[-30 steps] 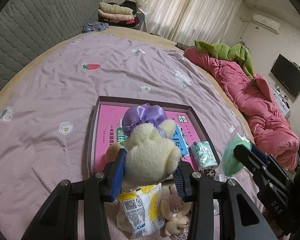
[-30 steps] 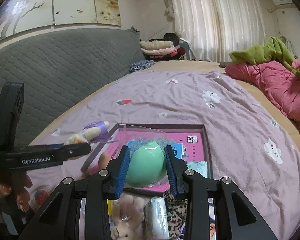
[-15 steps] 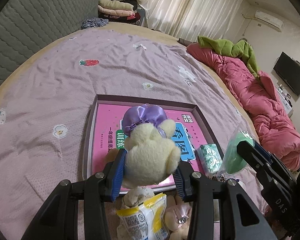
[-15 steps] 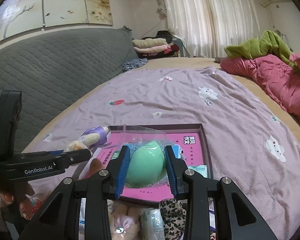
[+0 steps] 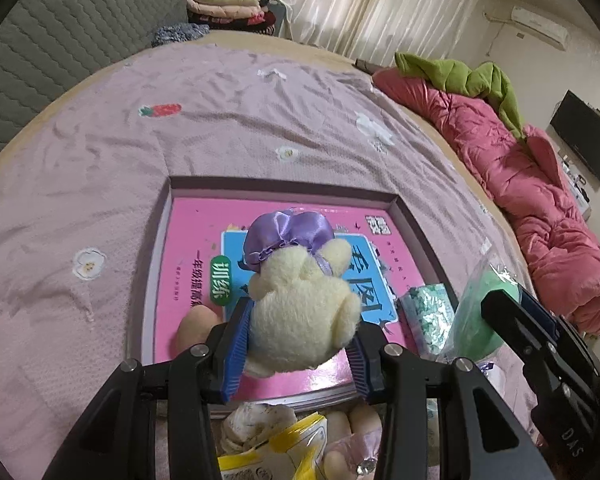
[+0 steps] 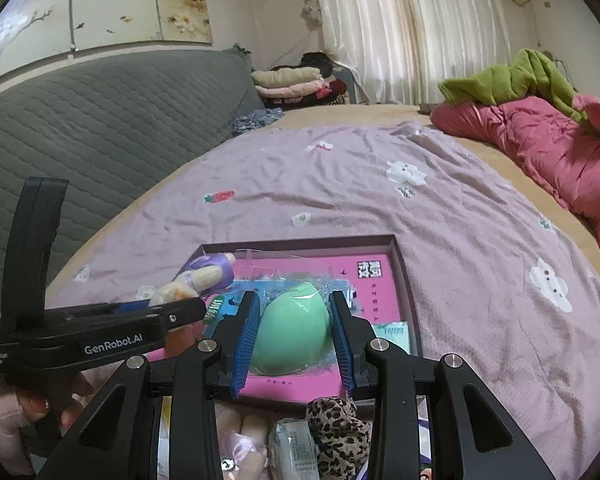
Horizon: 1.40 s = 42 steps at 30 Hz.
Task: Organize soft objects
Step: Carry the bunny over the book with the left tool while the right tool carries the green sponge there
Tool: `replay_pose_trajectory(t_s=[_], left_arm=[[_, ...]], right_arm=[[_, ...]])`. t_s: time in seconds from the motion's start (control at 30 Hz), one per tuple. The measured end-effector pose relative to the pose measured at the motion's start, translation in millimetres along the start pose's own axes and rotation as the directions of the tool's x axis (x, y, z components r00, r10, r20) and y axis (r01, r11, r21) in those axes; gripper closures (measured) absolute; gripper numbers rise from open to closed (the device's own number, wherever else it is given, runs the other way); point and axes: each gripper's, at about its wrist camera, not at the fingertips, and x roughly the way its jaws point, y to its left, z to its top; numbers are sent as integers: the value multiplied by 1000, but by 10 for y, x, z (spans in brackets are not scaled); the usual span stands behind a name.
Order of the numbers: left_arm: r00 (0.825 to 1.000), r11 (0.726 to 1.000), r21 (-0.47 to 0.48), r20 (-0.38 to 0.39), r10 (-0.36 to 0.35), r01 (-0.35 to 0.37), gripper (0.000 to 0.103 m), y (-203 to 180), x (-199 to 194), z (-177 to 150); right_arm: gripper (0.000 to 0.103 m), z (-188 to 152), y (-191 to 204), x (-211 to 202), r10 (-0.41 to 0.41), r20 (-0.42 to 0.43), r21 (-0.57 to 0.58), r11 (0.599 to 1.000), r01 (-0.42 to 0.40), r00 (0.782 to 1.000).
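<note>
My left gripper [image 5: 300,340] is shut on a cream plush toy [image 5: 300,312] with a purple satin bonnet, held above the shallow box [image 5: 156,264] that has a pink printed bottom. My right gripper [image 6: 294,332] is shut on a green egg-shaped sponge [image 6: 290,328] in a clear plastic wrapper, also over the box [image 6: 404,276]. In the right wrist view the left gripper [image 6: 172,312] and the plush toy [image 6: 204,280] show at the left. The sponge [image 5: 476,320] shows at the right edge of the left wrist view. A green-patterned packet [image 5: 426,312] and a peach soft item [image 5: 194,328] lie inside the box.
Near the box's front edge lie a yellow-and-white packet [image 5: 276,448], a pink plush [image 6: 240,440], a wrapped tissue pack [image 6: 296,448] and a leopard-print item [image 6: 336,432]. A red quilt [image 5: 540,200] and a green garment [image 5: 460,76] bound the bed's right side. A grey padded headboard [image 6: 100,120] runs along the left.
Both grippers have moved forward and down over the box, each still holding its item. The loose items near the front edge have slid lower in both views.
</note>
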Motion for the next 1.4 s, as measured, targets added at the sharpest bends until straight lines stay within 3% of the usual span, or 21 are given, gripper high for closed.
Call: replay_pose_trajectory(t_s=[0.27,0.9,1.4], left_arm=[[998,998,60,-62,27,-24,59,-55,204,-57],[983,999,33,-182,25,-19,59,77,418,-311],[984,999,35,-174,27,-21,59,106,408,-325]], right_arm=[[67,-26,-2,170,-28,-28,12,1000,28,999],[66,-107,135,706,-89,-141,-19,996,87,986],[64,-190,167,954,-101,-220,-42,995,94,970]])
